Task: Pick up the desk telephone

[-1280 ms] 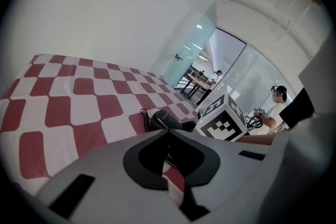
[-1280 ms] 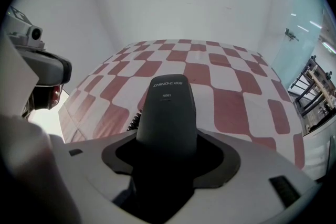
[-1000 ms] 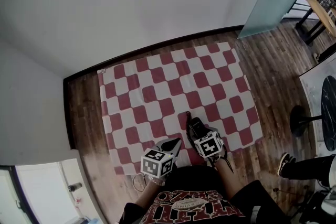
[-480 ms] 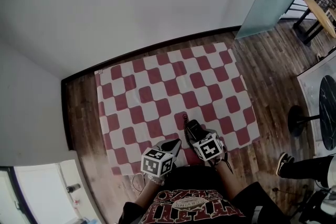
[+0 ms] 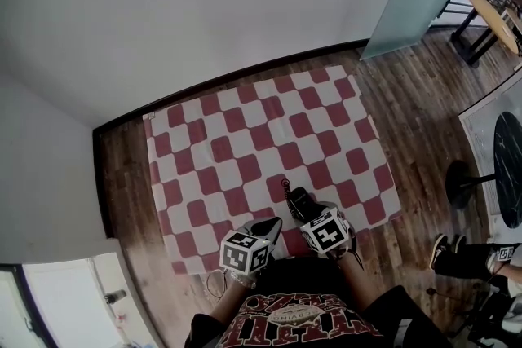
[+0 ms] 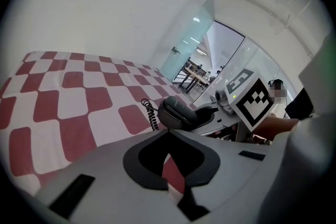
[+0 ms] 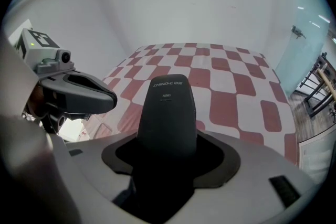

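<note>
While left gripper [image 5: 269,226] hangs with jaws pressed together on nothing, right gripper [image 5: 307,213] pinches black telephone handset [image 7: 167,107] — coiled cord [image 6: 151,117] over checkered cloth [image 5: 245,134], near edge.

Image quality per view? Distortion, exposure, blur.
Head view: mild barrel bend, even light, sharp. Left gripper view: heavy fisheye, black corners, near jaws soft. Right gripper view: same fisheye; black handset loses detail in shadow low between the jaws, print on top legible.
</note>
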Action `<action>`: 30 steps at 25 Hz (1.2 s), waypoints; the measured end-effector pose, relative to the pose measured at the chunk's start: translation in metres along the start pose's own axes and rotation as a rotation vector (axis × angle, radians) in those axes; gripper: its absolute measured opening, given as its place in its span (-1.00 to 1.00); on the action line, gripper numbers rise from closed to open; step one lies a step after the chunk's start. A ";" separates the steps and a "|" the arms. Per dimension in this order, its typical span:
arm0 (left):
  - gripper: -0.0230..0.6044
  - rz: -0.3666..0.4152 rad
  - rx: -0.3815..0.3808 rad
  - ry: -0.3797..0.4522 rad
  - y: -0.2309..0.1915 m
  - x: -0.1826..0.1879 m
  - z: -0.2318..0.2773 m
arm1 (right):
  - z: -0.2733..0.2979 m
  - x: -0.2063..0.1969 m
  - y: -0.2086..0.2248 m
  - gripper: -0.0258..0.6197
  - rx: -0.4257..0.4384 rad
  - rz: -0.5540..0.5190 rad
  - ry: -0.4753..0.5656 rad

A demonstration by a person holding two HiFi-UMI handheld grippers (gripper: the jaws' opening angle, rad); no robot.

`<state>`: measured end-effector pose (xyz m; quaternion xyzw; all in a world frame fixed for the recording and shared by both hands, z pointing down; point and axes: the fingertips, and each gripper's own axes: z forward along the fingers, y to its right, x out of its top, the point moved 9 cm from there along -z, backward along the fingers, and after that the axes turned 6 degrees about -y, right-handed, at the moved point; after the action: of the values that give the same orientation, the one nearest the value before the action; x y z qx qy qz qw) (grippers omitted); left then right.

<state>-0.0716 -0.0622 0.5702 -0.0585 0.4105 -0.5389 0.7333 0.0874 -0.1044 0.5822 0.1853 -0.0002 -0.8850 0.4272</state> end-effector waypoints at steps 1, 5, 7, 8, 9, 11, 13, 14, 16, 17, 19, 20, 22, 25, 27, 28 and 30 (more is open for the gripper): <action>-0.90 0.001 -0.001 -0.003 0.000 -0.001 0.001 | -0.002 0.000 0.000 -0.03 0.000 -0.006 -0.001; -0.90 0.004 -0.005 -0.012 0.003 -0.001 0.004 | -0.010 -0.001 0.001 -0.03 -0.001 -0.016 -0.004; -0.90 0.006 -0.005 -0.014 0.003 0.000 0.005 | -0.014 -0.001 0.002 -0.03 -0.002 -0.018 -0.001; -0.90 0.008 -0.006 -0.015 0.004 0.000 0.005 | -0.015 -0.001 0.002 -0.03 -0.002 -0.019 0.002; -0.90 0.008 -0.007 -0.016 0.004 0.000 0.006 | -0.017 -0.001 0.003 -0.03 -0.003 -0.019 0.004; -0.90 0.010 -0.008 -0.018 0.005 0.000 0.008 | -0.020 -0.001 0.004 -0.03 -0.005 -0.016 0.006; -0.90 0.012 -0.008 -0.023 0.005 0.000 0.009 | -0.023 -0.001 0.004 -0.03 -0.008 -0.012 0.005; -0.90 0.012 -0.008 -0.025 0.005 0.000 0.010 | -0.025 -0.001 0.005 -0.03 -0.010 -0.012 0.005; -0.90 0.012 -0.010 -0.030 0.006 -0.001 0.011 | -0.029 0.000 0.005 -0.03 -0.012 -0.023 0.004; -0.90 0.011 -0.012 -0.032 0.006 -0.001 0.012 | -0.031 0.001 0.004 -0.03 -0.014 -0.032 0.003; -0.90 0.011 -0.014 -0.037 0.006 -0.001 0.013 | -0.036 0.003 0.004 -0.03 -0.015 -0.049 0.003; -0.90 0.012 -0.015 -0.040 0.006 -0.001 0.014 | -0.038 0.003 0.003 -0.03 -0.013 -0.052 0.003; -0.90 0.018 -0.017 -0.046 0.008 -0.001 0.015 | -0.042 0.003 0.003 -0.03 -0.006 -0.050 0.006; -0.90 0.025 -0.018 -0.054 0.009 -0.002 0.017 | -0.048 0.003 0.002 -0.03 -0.007 -0.055 0.011; -0.90 0.026 -0.019 -0.059 0.009 -0.003 0.018 | -0.051 0.003 0.001 -0.03 -0.014 -0.067 0.019; -0.90 0.025 -0.020 -0.061 0.009 -0.004 0.019 | -0.053 0.003 0.001 -0.03 -0.016 -0.073 0.023; -0.90 0.025 -0.021 -0.066 0.009 -0.005 0.019 | -0.057 0.004 0.000 -0.03 -0.014 -0.083 0.027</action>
<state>-0.0526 -0.0614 0.5806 -0.0787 0.3923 -0.5233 0.7523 0.1044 -0.0983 0.5279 0.1939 0.0196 -0.8993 0.3915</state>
